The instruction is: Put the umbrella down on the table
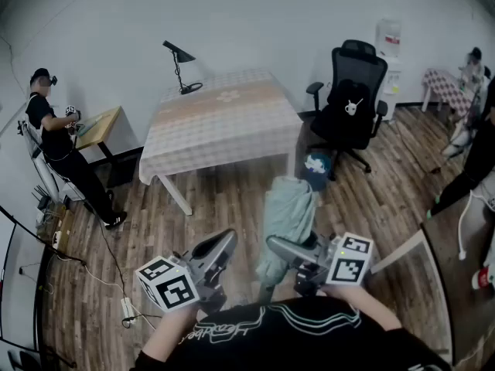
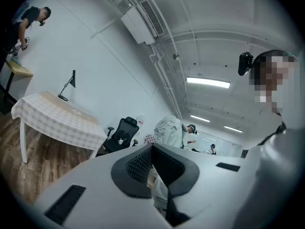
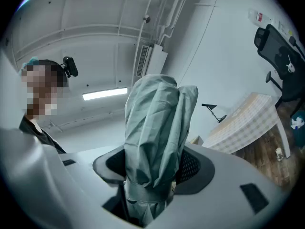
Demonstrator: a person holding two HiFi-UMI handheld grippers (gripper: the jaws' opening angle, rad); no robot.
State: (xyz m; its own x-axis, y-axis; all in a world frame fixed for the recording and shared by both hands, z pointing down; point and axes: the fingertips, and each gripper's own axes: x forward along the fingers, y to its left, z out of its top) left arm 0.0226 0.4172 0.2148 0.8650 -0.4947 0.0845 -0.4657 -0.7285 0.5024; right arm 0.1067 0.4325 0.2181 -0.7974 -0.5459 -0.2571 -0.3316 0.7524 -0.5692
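My right gripper [image 1: 275, 243] clamped the folded umbrella [image 1: 288, 211], its lower end hard to make out, well short of the table [image 1: 224, 126]. My left gripper [image 1: 226, 241] was closed on nothing. An office chair [image 1: 353, 91] stood beside the table.

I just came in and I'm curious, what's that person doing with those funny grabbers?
A person holds tongs in each hand. The right tongs grip a folded pale green fabric umbrella. The left tongs hold nothing. The table with the checked cloth stands farther off across the wooden floor, so the umbrella is not on it yet.
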